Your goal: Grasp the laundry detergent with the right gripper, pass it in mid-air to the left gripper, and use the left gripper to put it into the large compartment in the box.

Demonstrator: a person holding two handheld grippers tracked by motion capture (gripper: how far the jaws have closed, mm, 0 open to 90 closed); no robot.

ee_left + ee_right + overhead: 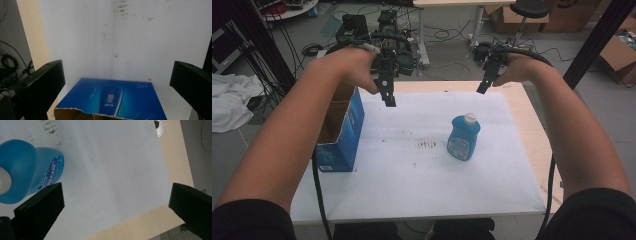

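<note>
While both hands hover above the table (522, 150), each of the two claws is spread wide and grips nothing. One blue bottle (463, 136) with a white cap stands upright right of centre, below the right claw (482, 86). One open blue carton (341, 131) stands at the left edge, just beneath the left claw (388, 95).
</note>
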